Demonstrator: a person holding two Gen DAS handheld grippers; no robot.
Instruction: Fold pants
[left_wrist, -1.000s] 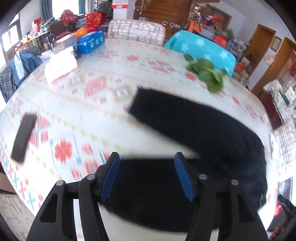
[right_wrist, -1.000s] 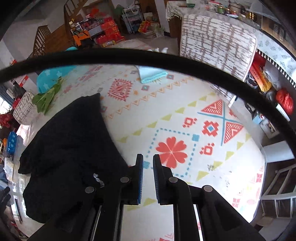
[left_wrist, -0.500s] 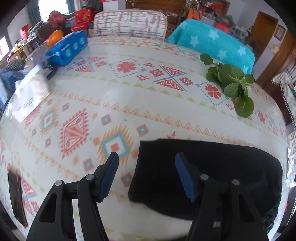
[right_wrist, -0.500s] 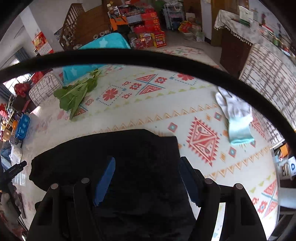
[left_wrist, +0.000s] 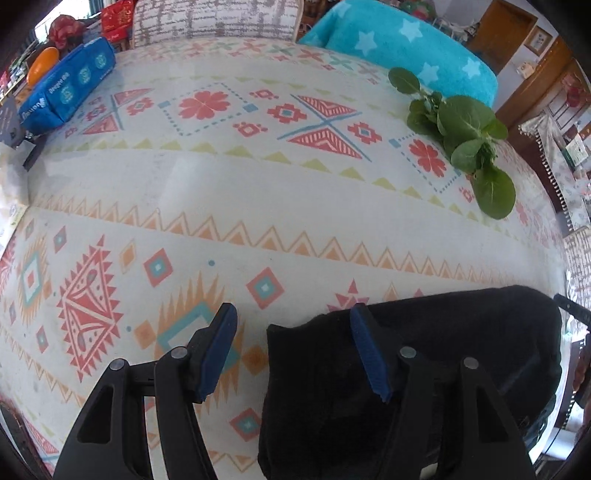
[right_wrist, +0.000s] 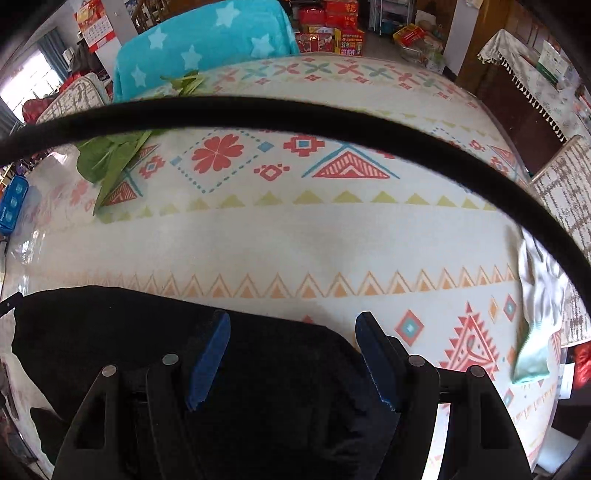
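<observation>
The black pants (left_wrist: 461, 350) lie folded in a flat dark bundle on the patterned tablecloth (left_wrist: 258, 192), near its front edge. My left gripper (left_wrist: 295, 354) is open and empty, hovering over the bundle's left edge, its right finger above the cloth. In the right wrist view the pants (right_wrist: 110, 325) fill the lower left. My right gripper (right_wrist: 293, 360) is open and empty above the bundle's right edge.
Green leafy vegetables (left_wrist: 465, 140) lie at the table's far right, and show at upper left in the right wrist view (right_wrist: 110, 155). A blue pack (left_wrist: 66, 92) sits far left. A white and pale-green cloth (right_wrist: 535, 314) lies right. A black cable (right_wrist: 295, 118) crosses the right view.
The right gripper opened from shut and swung over the pants. The left gripper moved off the wide-spread pants toward the bundle's left edge; the pants now lie shorter and folded.
</observation>
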